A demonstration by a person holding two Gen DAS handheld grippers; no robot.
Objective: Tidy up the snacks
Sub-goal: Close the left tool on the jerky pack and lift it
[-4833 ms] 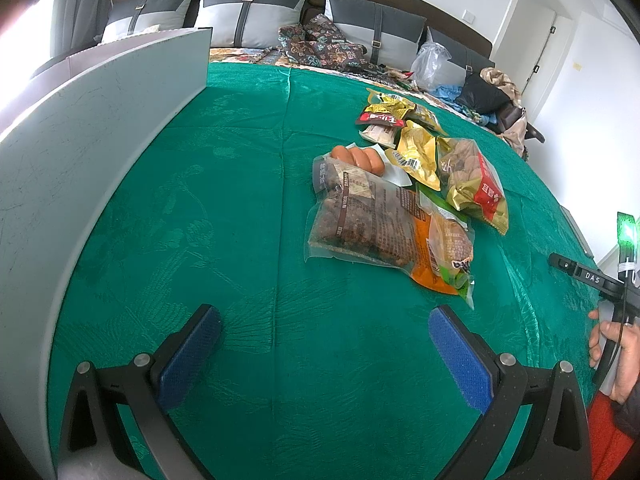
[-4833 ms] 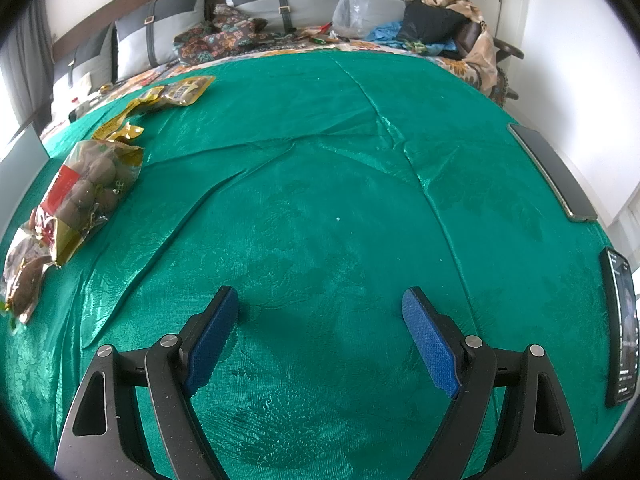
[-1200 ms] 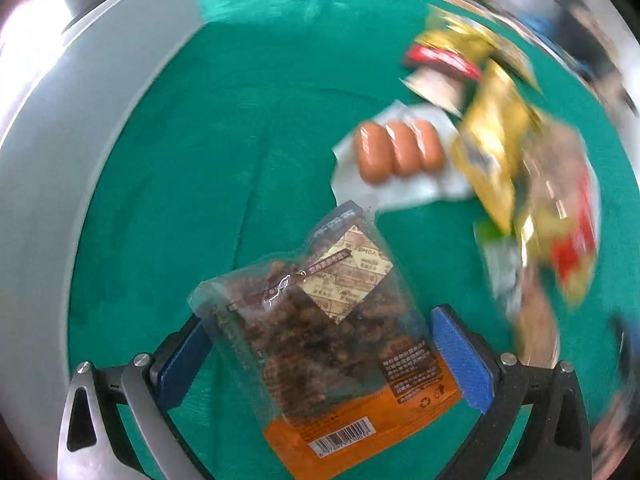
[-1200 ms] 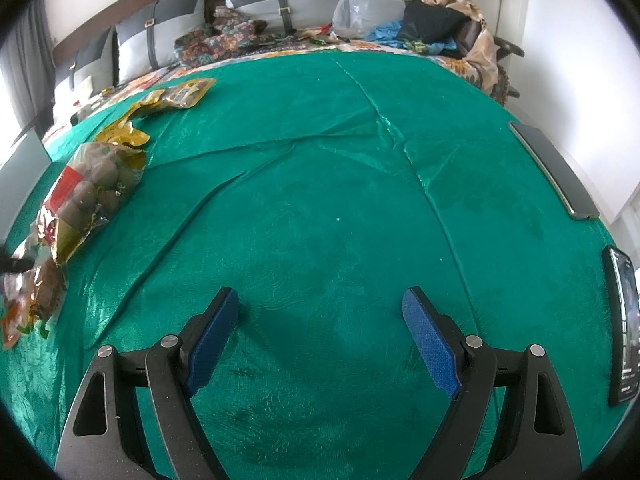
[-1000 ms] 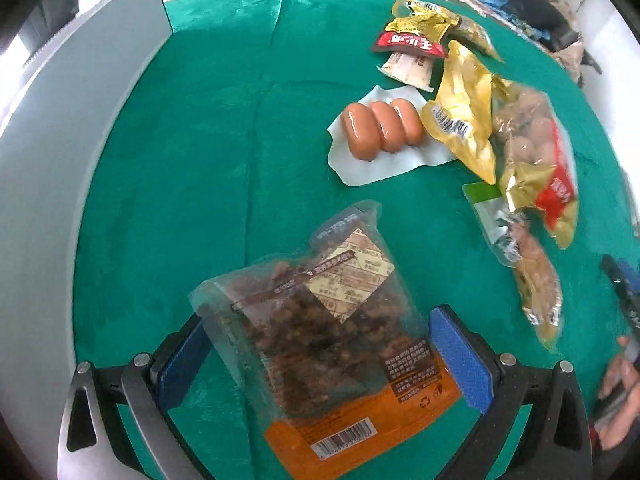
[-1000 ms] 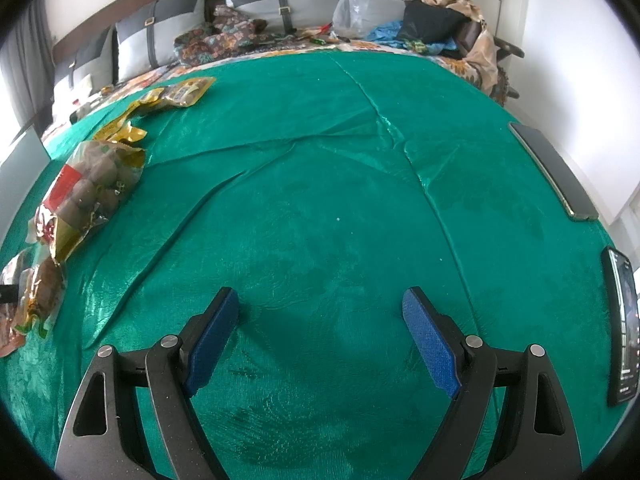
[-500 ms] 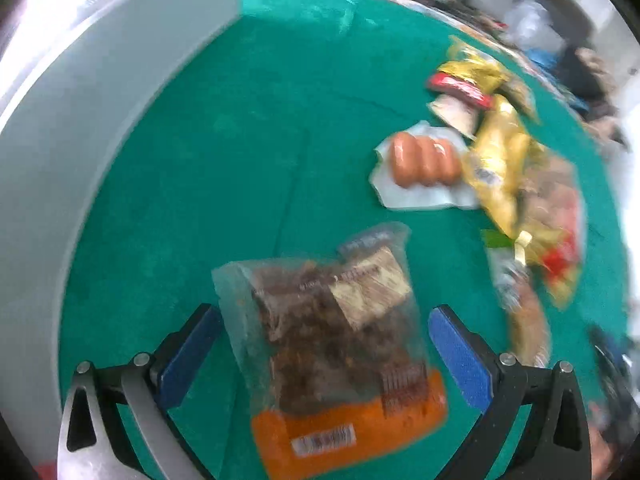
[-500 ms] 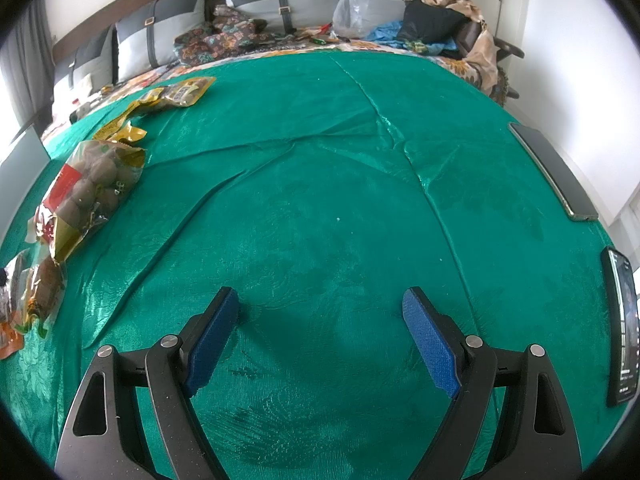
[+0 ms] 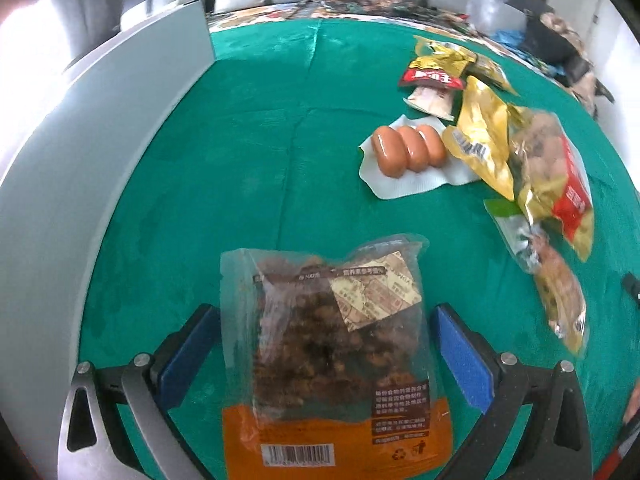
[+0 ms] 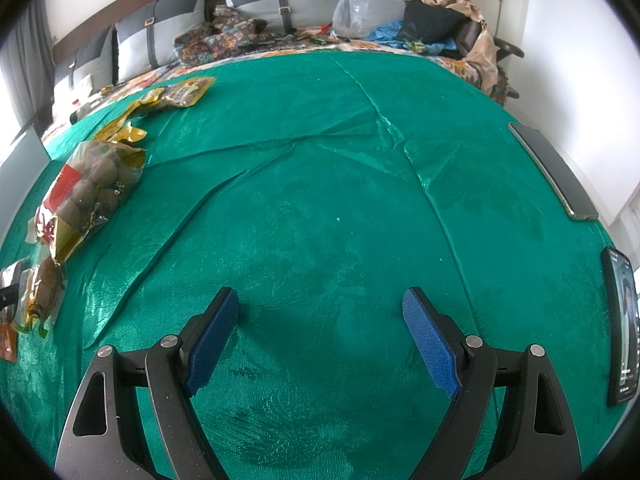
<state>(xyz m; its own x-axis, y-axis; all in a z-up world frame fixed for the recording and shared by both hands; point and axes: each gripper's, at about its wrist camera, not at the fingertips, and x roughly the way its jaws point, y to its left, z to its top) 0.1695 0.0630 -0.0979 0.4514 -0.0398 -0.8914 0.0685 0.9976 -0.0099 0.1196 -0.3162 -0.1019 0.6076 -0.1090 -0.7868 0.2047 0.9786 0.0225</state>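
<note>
A clear bag of brown snack pieces with an orange bottom band (image 9: 332,352) sits between the blue pads of my left gripper (image 9: 326,354). The pads stand wide at the bag's two side edges; whether they press it I cannot tell. A pack of three sausages (image 9: 408,150) lies beyond on the green cloth (image 9: 248,168), with yellow and red snack bags (image 9: 548,176) to its right. My right gripper (image 10: 320,340) is open and empty over bare cloth. The same snack bags (image 10: 88,192) lie far to its left.
A tall grey panel (image 9: 80,168) runs along the left side of the cloth. Two phones (image 10: 554,170) (image 10: 622,328) lie at the right edge. Pillows and clutter (image 10: 280,12) sit on the bed behind. A small yellow snack pack (image 10: 180,94) lies far left.
The brown snack bag came off the pile and travelled with my left gripper toward the left. The sausages beneath it are now uncovered. The right gripper has not moved.
</note>
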